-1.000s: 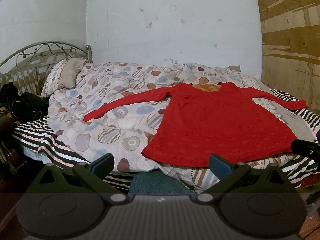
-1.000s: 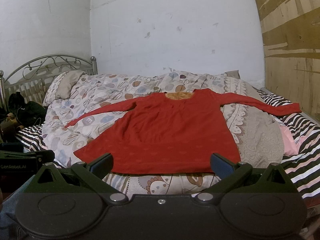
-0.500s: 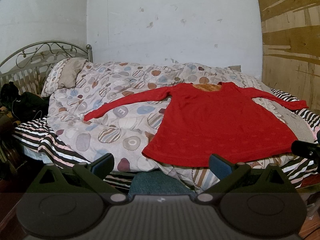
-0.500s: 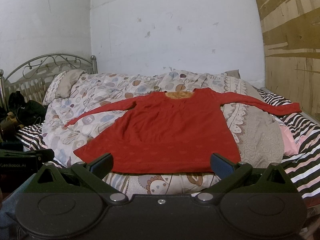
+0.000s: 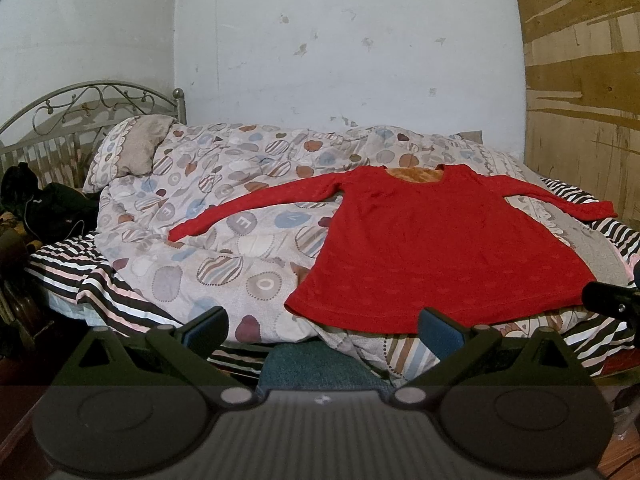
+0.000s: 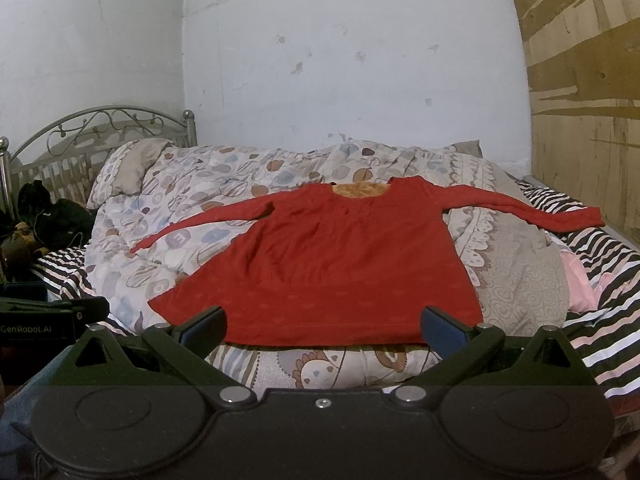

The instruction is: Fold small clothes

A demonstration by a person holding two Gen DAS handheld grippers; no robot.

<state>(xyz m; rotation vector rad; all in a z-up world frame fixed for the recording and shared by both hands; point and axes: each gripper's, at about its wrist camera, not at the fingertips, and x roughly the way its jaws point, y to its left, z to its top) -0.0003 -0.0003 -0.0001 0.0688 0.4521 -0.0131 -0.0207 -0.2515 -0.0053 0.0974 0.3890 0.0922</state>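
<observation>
Bed quilt (image 5: 224, 248) carries red top (image 6: 340, 264) spread flat, unfolded; every fold remains. Left hand-held gripper (image 5: 322, 326) and right hand-held gripper (image 6: 323, 324) spread, empty.

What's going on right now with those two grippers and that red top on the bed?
Left gripper open, empty. Right gripper open, empty, short of the hem. Red top flat on the quilt, sleeves spread, unfolded. Nothing lying on it.

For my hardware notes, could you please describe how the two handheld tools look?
Both tools, left and right, look alike: black bodies with round discs, silver pivot screws, angled black arms, and blue finger pads. The left tool's side carries white "GenRobot.AI" lettering. No cables or sleeves show.
</observation>
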